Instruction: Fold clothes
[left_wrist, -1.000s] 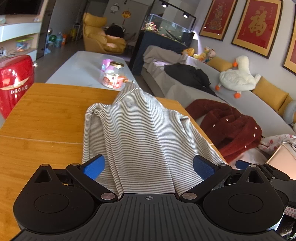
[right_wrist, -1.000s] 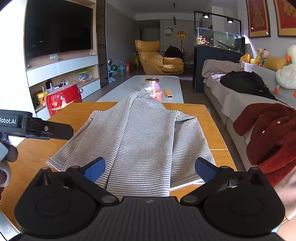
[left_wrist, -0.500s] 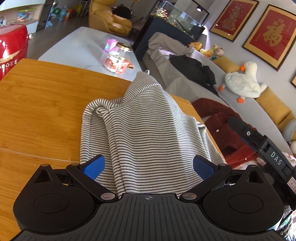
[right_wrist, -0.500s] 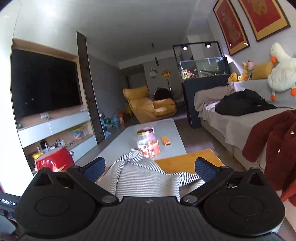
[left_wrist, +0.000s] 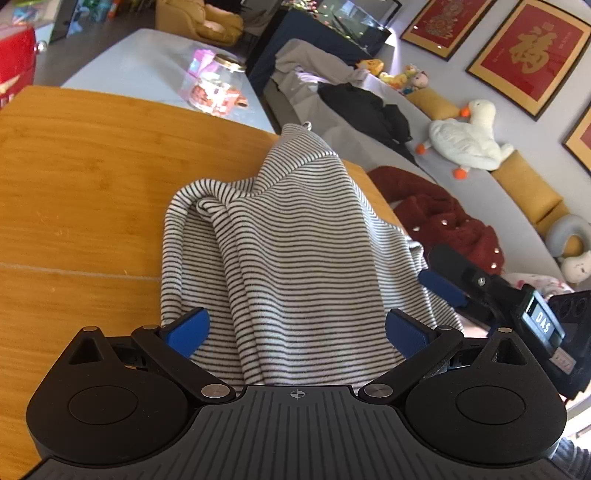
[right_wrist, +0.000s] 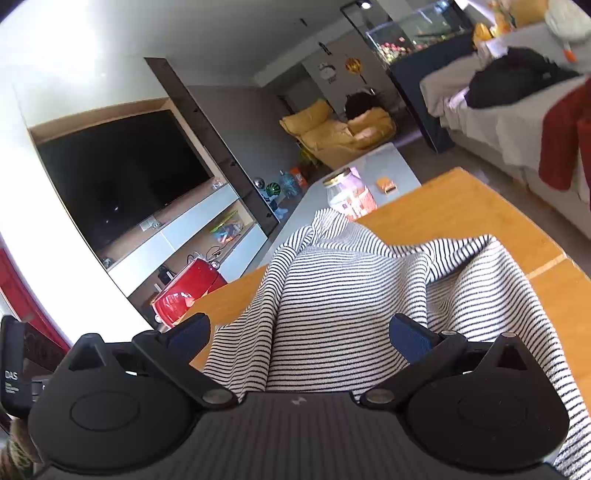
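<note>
The striped garment (left_wrist: 295, 258) is lying bunched along the wooden table's (left_wrist: 74, 184) right edge, reaching its far edge. It is looking soft, light and floppy, so hem corners are offering the best hold. Both the left gripper (left_wrist: 295, 328) and right gripper (right_wrist: 299, 332) are standing released over the near hem. Since a second ago, the right gripper has been swinging upward and tilting back down.

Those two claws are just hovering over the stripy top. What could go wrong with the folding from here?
The striped top lies bunched, so closing the open left gripper might pinch several layers and fold it crooked. Its far end reaches the wooden table edge, so a pull could perhaps drag it off. The right gripper is open too.
</note>
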